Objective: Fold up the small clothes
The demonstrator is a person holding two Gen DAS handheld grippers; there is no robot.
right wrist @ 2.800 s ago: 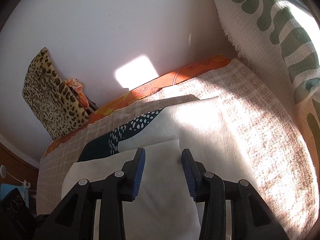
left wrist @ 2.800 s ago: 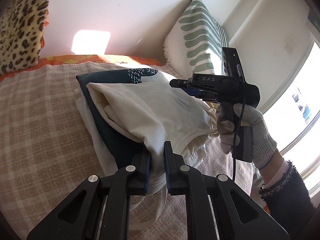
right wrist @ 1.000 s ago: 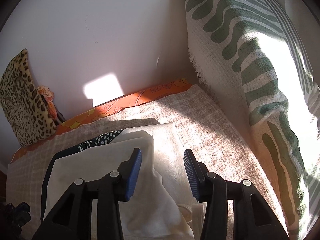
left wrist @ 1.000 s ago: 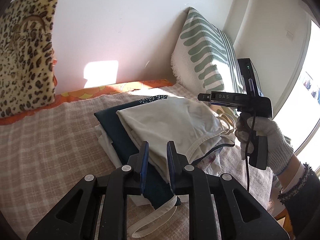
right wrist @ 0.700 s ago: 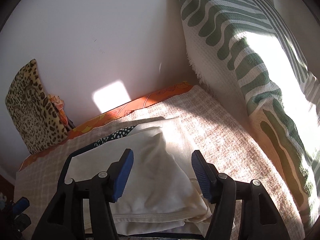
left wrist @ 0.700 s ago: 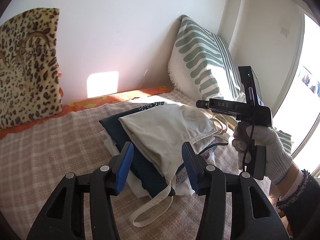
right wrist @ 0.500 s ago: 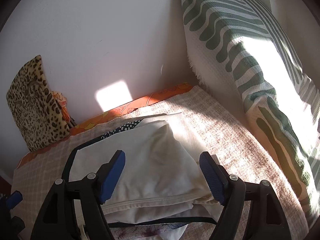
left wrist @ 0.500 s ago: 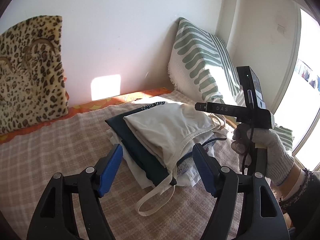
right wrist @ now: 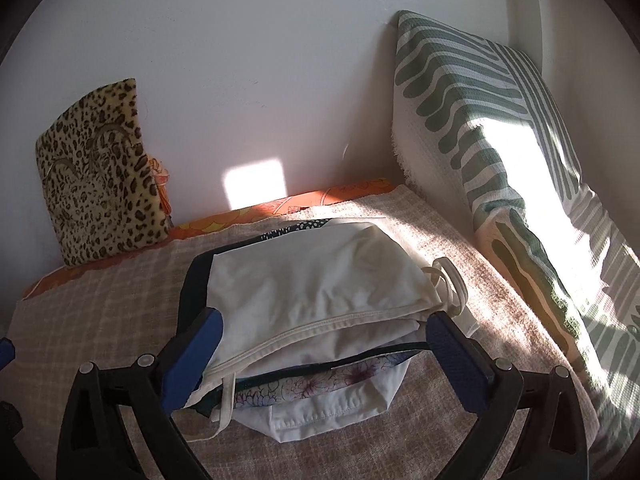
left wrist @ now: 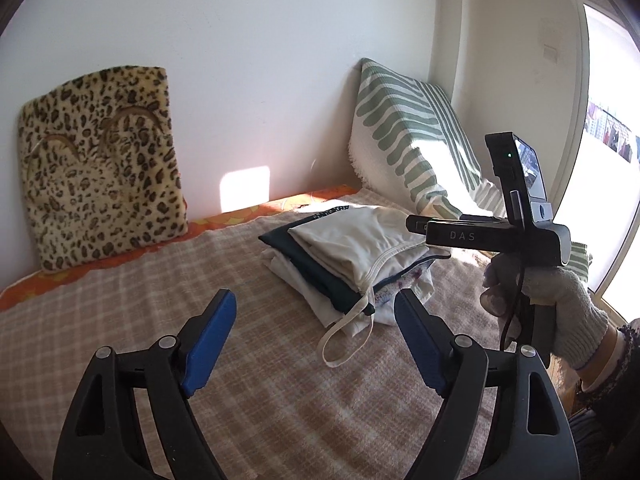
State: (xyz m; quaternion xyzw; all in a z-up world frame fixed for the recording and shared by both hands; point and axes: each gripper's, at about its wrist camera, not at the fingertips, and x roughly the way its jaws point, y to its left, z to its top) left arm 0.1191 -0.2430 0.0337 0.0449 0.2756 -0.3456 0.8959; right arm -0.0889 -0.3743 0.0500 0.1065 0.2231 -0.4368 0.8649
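Note:
A stack of folded clothes lies on the bed, with a cream garment (left wrist: 352,240) (right wrist: 316,276) on top. Under it are a dark navy piece (left wrist: 320,280), a floral piece (right wrist: 320,384) and a white one (right wrist: 332,412). A cream strap loop (left wrist: 344,336) trails off the near edge. My left gripper (left wrist: 314,300) is back from the stack, its jaws opening, with nothing between them. My right gripper (right wrist: 324,318) (left wrist: 416,226), in a gloved hand (left wrist: 560,304), hovers at the stack's right end. Its jaws are opening wide, and neither pad presses the cloth.
The bed carries a beige checked blanket (left wrist: 140,312) over an orange sheet (left wrist: 240,216). A leopard-print cushion (left wrist: 100,172) leans on the white wall at the left. A green-striped pillow (left wrist: 408,152) (right wrist: 480,120) stands at the right, and a bright window (left wrist: 608,180) lies beyond it.
Both grippers released the cream garment, spread their jaws wide and pulled back from the stack. The cream garment now rests folded on top.

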